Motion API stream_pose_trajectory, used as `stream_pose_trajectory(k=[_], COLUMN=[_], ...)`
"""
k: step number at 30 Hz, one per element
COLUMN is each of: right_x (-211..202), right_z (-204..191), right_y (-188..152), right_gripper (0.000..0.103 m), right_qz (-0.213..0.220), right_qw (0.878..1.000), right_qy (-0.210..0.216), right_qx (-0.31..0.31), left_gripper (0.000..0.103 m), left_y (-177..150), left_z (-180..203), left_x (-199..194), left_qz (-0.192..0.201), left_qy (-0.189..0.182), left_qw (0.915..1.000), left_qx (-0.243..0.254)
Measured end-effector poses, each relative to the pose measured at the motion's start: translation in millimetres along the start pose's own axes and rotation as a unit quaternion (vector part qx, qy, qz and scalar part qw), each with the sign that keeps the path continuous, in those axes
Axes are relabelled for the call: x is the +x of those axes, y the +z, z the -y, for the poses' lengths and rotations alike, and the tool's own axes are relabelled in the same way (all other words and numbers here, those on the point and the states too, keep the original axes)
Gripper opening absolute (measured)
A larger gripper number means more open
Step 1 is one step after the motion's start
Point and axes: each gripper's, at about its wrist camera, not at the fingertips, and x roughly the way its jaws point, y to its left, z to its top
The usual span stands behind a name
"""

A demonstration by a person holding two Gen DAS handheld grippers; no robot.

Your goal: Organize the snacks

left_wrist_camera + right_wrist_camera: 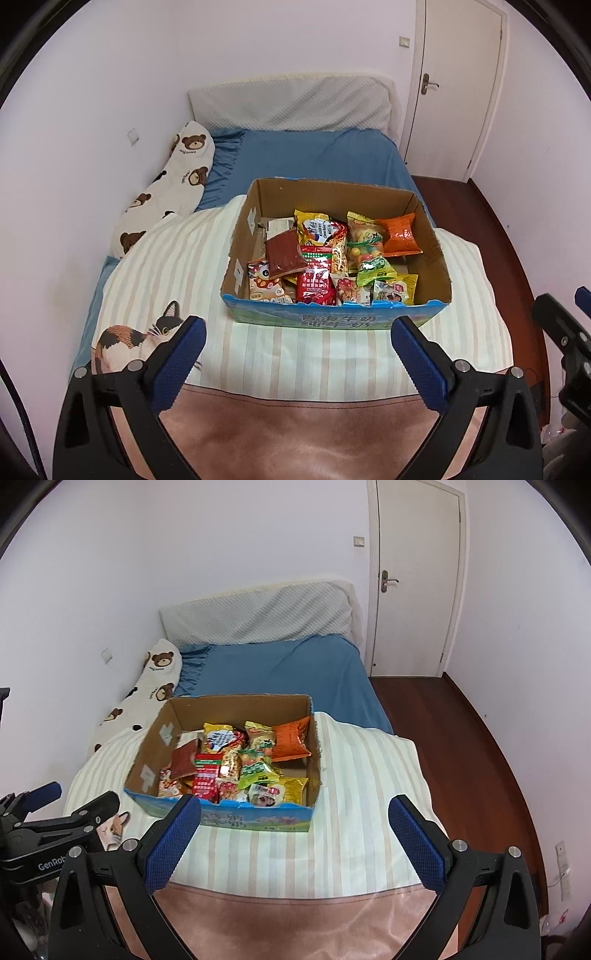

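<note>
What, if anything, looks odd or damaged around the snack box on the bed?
The cardboard box has no flaps and its cut rim is ragged, most plainly along the front edge. The snack packets inside lie jumbled and overlapping, not in rows. Nothing has spilled onto the striped blanket. Both grippers, left and right, are open and empty.

I am in a home bedroom; before me lies a bed point(317, 155) with a blue sheet, a striped cream quilt point(177, 258) printed with a cat, and a bear-print pillow point(173, 173) along the left wall; a padded grey headboard point(291, 103) leans at the far end; a white door point(458, 85) with a lever handle stands far right, above dark wooden floor point(443, 716).
</note>
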Motion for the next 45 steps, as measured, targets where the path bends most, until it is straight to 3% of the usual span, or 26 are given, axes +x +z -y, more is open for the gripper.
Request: stream_pose_trajectory(k=[20,45], right_x=[82,90], right_z=[-5,-7], right_y=[12,12], right_gripper=[0.103,0.103], right_qz=[-0.056,-0.078], right_qw=[0.998,0.997], right_qy=[-0.003,-0.009], right_qx=[0.012,0.014], left_gripper=[0.103,0.103], left_y=[22,23], left_z=[3,3], left_x=[55,69], left_qz=[-0.055,-0.075], left_qy=[0.000,0.002], left_qw=[0.9984,0.9969], left_qx=[0.014,0.023])
